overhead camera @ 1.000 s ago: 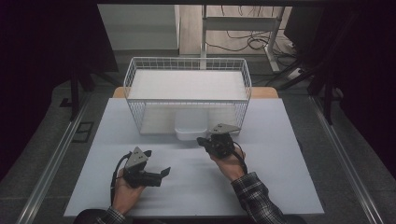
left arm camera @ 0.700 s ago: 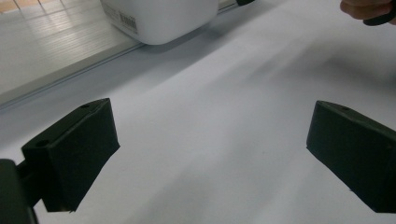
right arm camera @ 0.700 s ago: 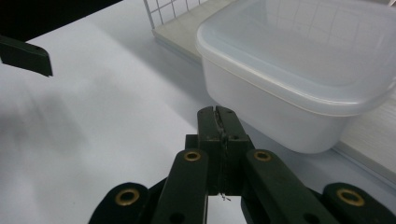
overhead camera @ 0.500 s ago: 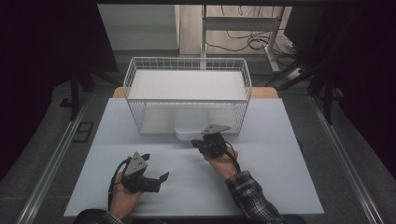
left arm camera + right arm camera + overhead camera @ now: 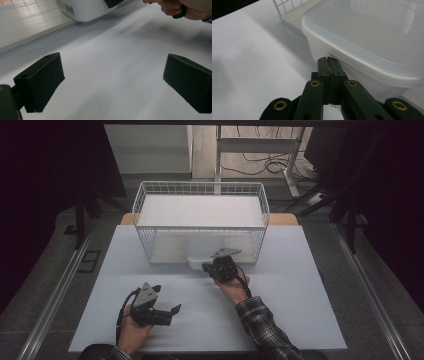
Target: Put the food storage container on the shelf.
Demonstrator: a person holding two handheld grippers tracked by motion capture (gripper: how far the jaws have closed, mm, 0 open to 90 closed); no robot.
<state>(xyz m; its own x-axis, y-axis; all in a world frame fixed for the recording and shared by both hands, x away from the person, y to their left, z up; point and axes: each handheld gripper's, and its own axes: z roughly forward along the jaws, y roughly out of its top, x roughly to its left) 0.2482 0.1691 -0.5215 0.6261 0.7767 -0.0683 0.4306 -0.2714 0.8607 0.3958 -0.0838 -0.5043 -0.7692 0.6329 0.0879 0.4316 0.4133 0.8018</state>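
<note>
Two jaws on your right gripper (image 5: pixel 329 62) are pressed together on nothing, tips just beside the container's near wall. Your left gripper (image 5: pixel 112 80) stands wide apart over bare table (image 5: pixel 300 310), nearer you and to the left. The lidded plastic container (image 5: pixel 372 42) sits at the wire basket's (image 5: pixel 200 190) near side; translucent white, rounded corners. Probably light, stiff, slippery; take it under the lid's rim.

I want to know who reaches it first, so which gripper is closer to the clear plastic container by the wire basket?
Right. The right gripper, jaws shut, sits right at the plastic container; touching or not is unclear. The left gripper stays well back, open.
</note>
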